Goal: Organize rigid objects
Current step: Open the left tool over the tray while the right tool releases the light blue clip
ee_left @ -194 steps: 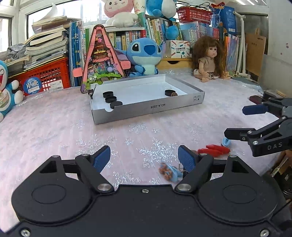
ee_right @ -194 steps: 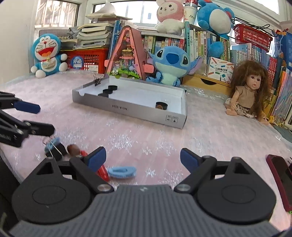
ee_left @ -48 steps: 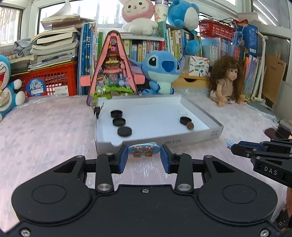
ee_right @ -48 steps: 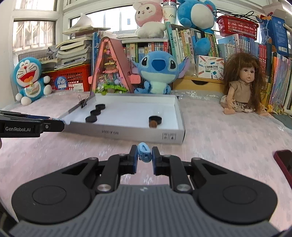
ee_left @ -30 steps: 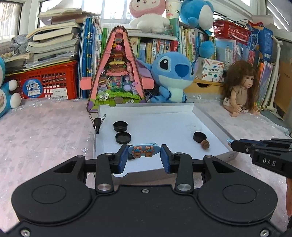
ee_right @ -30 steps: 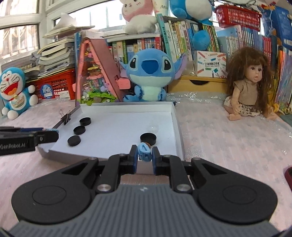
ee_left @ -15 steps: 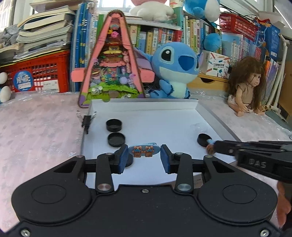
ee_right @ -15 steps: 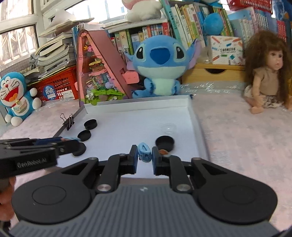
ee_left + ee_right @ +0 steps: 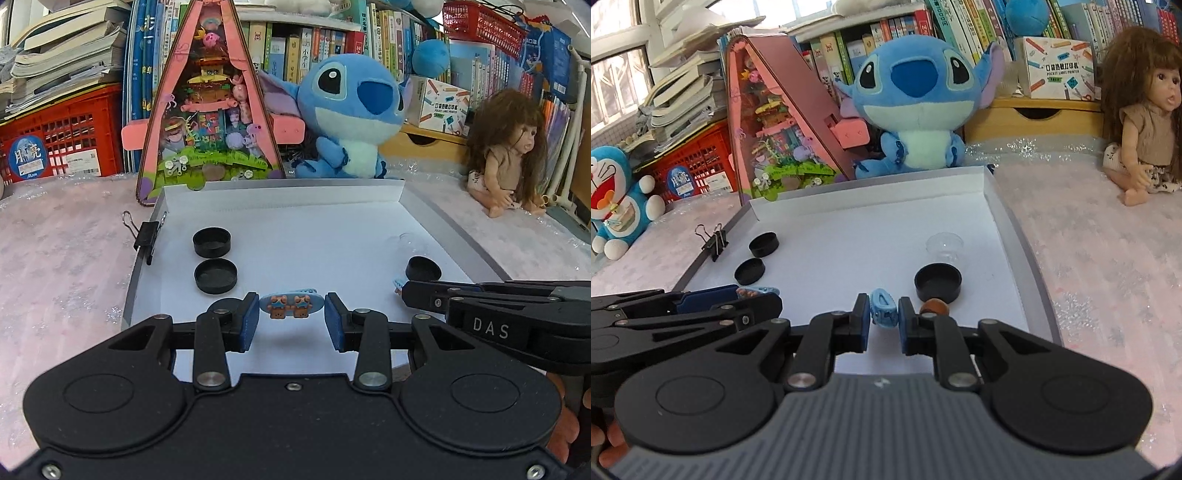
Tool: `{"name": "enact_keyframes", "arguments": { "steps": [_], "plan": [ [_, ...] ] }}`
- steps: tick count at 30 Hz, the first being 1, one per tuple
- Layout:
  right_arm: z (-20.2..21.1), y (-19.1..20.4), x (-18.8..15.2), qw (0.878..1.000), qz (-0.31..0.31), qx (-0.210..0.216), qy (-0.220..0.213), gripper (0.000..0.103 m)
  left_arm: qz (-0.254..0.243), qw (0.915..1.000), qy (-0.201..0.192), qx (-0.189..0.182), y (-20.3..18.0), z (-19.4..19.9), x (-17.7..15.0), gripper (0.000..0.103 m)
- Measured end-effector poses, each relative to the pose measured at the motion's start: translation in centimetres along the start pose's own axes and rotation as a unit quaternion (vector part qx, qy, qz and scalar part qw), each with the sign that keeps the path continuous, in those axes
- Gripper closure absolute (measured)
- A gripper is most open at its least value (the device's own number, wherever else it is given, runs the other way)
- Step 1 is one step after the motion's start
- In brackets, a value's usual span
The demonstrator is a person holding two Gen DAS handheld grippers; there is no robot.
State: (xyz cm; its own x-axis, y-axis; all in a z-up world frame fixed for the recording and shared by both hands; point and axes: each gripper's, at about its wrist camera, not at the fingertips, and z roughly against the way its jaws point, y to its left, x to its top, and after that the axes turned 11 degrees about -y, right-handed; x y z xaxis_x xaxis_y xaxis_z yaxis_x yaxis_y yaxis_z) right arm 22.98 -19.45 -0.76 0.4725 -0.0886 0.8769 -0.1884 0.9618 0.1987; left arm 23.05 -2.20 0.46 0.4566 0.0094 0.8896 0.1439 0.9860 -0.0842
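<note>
Left gripper (image 9: 291, 320) is clamping the bear hair clip (image 9: 291, 304) endwise; right gripper (image 9: 882, 325) is pinching the blue claw clip (image 9: 884, 312), both hovering over the white tray (image 9: 417, 201), likely for drop-off.

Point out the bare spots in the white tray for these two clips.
Bare: the tray floor's middle and far end, between the left-side black caps and the right-side black cap. Crowded: the near right, around that cap, the brown bead and the clear cup.
</note>
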Motion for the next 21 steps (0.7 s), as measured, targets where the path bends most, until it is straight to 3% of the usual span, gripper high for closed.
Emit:
{"name": "enact_keyframes", "arguments": {
  "steps": [21],
  "plan": [
    [-0.70, 0.22, -0.25, 1.000, 0.012, -0.009, 0.003, 0.083, -0.011, 0.9999, 0.001, 0.005, -0.30, -0.82, -0.25, 0.067]
  ]
}}
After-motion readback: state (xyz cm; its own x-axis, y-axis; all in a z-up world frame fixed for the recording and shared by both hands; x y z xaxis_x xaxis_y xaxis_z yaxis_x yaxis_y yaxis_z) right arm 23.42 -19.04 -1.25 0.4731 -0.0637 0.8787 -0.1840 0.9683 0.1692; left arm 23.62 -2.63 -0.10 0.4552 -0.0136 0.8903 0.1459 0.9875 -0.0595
